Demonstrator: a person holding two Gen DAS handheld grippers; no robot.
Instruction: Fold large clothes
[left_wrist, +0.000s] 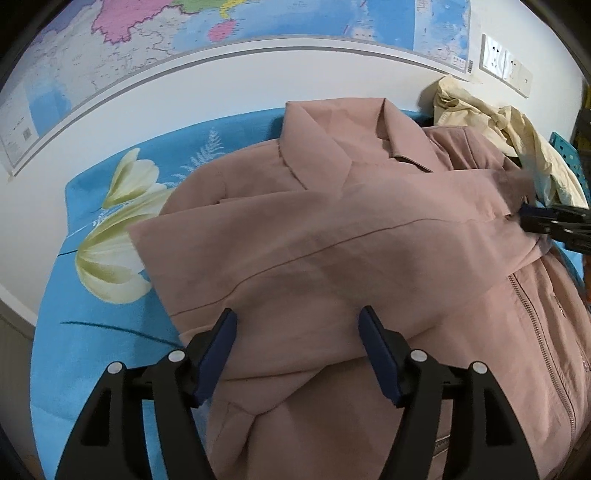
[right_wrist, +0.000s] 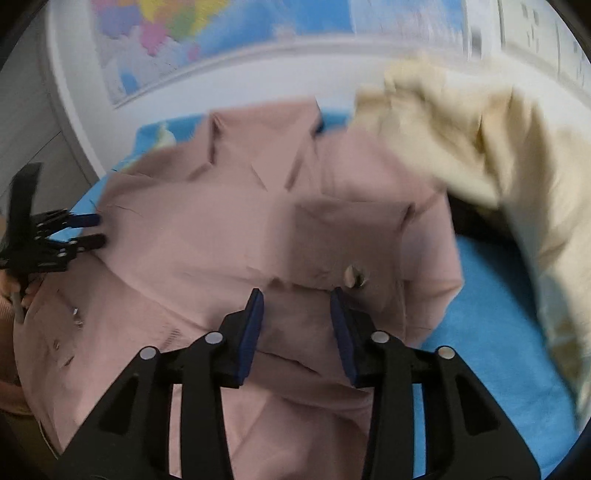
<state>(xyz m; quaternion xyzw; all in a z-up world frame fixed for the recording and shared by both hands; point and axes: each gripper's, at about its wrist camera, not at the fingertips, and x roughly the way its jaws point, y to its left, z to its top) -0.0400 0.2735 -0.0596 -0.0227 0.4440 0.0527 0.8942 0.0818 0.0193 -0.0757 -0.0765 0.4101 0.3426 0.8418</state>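
Under our left gripper lies the pink jacket, filling the middle of the frame; our jaws stand spread over its folded sleeve and pinch nothing. We hold them just above the cloth, probably ready to press or take the next edge.

Our right gripper sits at the lower middle of its own view, jaws partly spread, with jacket cloth lying beneath and between them. The pads do not seem to press on it, though blur makes that uncertain. From the left view it shows at the right edge, near the sleeve end.

We judge that the sleeves are already laid across the chest, collar toward the top of the frame and zipper at the lower right, so folding the body likely comes next.

Around the jacket spreads a blue flowered sheet. A cream garment sits crumpled at the upper right, touching the jacket's shoulder, likely waiting its turn. A map hangs on the wall above.
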